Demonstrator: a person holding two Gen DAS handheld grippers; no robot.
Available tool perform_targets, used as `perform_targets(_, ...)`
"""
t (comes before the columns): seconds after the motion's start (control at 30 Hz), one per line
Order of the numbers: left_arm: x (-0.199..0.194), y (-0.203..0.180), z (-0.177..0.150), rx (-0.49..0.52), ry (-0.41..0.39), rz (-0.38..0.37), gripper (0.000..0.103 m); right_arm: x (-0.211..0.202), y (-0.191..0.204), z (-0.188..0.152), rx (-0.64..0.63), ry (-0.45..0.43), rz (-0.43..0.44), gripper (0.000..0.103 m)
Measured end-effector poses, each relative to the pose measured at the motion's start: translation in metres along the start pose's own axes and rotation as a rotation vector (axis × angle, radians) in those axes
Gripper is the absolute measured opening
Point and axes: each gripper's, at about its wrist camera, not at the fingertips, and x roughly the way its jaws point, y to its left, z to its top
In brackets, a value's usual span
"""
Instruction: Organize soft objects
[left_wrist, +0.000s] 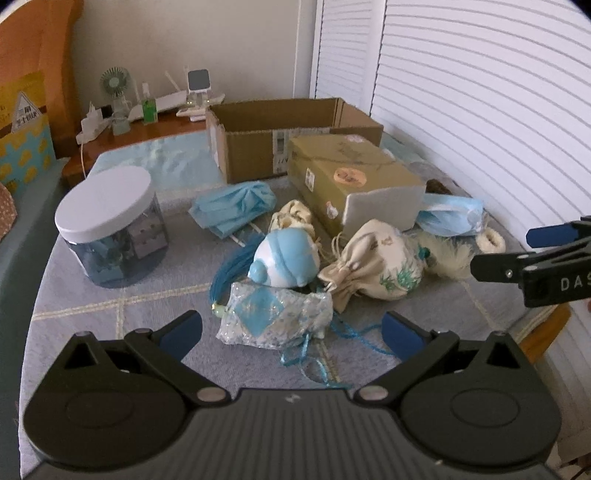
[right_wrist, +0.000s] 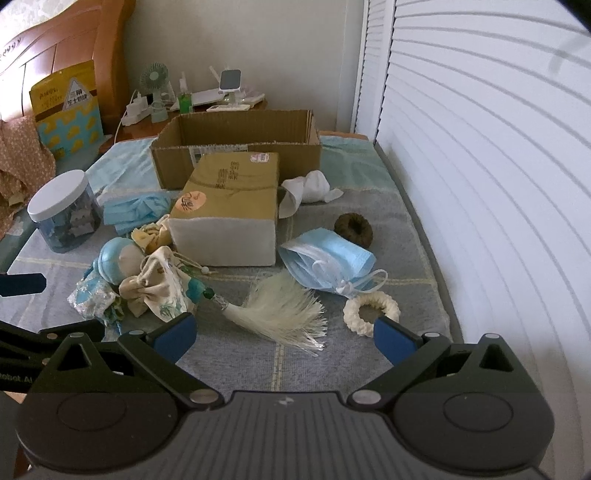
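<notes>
Soft items lie heaped on a grey cloth. A sequinned blue pouch (left_wrist: 275, 317) sits just ahead of my open left gripper (left_wrist: 291, 330), with a blue-and-white plush (left_wrist: 284, 260) and a cream drawstring bag (left_wrist: 373, 267) behind it. Blue face masks (left_wrist: 234, 208) lie further back. My right gripper (right_wrist: 284, 338) stands open and empty in front of a white tassel (right_wrist: 284, 314). Near it are a cream scrunchie (right_wrist: 371, 310), a stack of blue masks (right_wrist: 327, 260), a brown scrunchie (right_wrist: 353, 229) and white socks (right_wrist: 308, 188). An open cardboard box (right_wrist: 236, 147) stands at the back.
A closed tan box (right_wrist: 229, 206) lies mid-cloth in front of the open one. A white-lidded jar (left_wrist: 110, 225) stands at left. A nightstand with a fan (left_wrist: 114, 83) and bottles is behind. White louvred doors (right_wrist: 480, 166) run along the right edge.
</notes>
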Motion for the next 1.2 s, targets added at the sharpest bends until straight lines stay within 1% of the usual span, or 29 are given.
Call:
perform_targets(0.17,0.009,0.005,-0.001,-0.002,0.017,0.004,0.102,0.012,-0.005,-0.004,-0.001,0.024,-0.005,0.103)
perform_targets(0.3,0.021,0.01,-0.003,-0.022,0.045,-0.005,0.102,0.021,-0.009,-0.01,0.006,0.049,0.002,0.103)
perform_targets(0.47,0.031,0.013,-0.006,-0.031,0.075,-0.022,0.102,0.026,-0.008,-0.013,-0.009,0.06,0.03,0.103)
perform_targets(0.7,0.037,0.01,-0.007,0.036,0.062,0.011,0.103,0.034,0.001,-0.011,-0.047,0.063,0.077,0.103)
perform_targets(0.77,0.037,0.011,-0.007,0.035,0.057,0.008,0.103,0.036,0.005,-0.013,-0.063,0.069,0.088,0.103)
perform_targets(0.9,0.038,0.013,-0.005,0.04,0.049,-0.004,0.103,0.04,0.007,-0.016,-0.078,0.083,0.106,0.103)
perform_targets(1.07,0.036,0.018,-0.003,0.021,0.04,-0.058,0.102,0.044,0.011,-0.021,-0.112,0.09,0.089,0.103)
perform_targets(1.17,0.035,0.019,-0.001,0.013,0.023,-0.063,0.102,0.044,0.011,-0.024,-0.12,0.08,0.086,0.103)
perform_targets(1.2,0.035,0.019,-0.001,0.012,0.016,-0.058,0.1,0.044,0.011,-0.024,-0.123,0.077,0.086,0.103)
